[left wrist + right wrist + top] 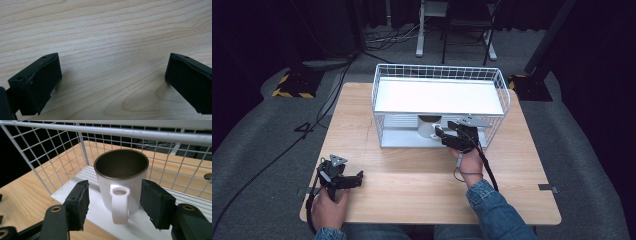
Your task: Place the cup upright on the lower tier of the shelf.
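White mug [120, 182] stands released on the rack's lower shelf [75, 192]; your right gripper [113, 205] fingers flank it open, left gripper [112, 80] open too: withdraw cleanly.

From above, your right gripper [443, 135] and the rack's [439, 97] upper shelf hide most of the mug [428, 126]. In the right gripper view the mug's [121, 182] base sits behind its handle, and the picture's edges cut the rack [50, 157] off beyond the tongs.

Rack [439, 97] shelf low over mug [121, 178]; front open
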Demonstrator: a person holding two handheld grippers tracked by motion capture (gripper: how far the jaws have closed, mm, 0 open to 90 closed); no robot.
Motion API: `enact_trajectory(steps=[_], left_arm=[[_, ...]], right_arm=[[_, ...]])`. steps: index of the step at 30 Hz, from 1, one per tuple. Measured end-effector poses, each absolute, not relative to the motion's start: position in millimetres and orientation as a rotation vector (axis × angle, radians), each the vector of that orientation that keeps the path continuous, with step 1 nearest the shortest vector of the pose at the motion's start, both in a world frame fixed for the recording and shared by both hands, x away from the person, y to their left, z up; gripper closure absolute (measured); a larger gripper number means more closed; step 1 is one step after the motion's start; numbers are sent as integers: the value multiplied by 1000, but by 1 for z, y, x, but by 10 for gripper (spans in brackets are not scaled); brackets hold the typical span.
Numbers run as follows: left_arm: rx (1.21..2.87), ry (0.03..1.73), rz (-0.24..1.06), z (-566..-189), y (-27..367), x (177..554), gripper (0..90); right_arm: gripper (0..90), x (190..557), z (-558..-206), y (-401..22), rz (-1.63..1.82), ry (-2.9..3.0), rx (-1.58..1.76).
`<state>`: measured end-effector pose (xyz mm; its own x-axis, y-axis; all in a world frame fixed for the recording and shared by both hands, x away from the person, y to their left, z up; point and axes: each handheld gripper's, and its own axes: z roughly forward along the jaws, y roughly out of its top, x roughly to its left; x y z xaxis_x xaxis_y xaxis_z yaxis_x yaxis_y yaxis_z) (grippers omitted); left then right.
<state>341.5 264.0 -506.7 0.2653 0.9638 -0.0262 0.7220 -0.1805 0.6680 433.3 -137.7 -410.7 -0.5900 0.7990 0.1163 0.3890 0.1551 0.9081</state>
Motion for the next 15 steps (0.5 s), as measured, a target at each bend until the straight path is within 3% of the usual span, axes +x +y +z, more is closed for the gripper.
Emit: enact_trajectory(steps=[15], left_arm=[[1973, 1518, 552, -507, 264, 341, 10]], right_arm=[[376, 399, -388, -181, 1366, 2083, 1028]])
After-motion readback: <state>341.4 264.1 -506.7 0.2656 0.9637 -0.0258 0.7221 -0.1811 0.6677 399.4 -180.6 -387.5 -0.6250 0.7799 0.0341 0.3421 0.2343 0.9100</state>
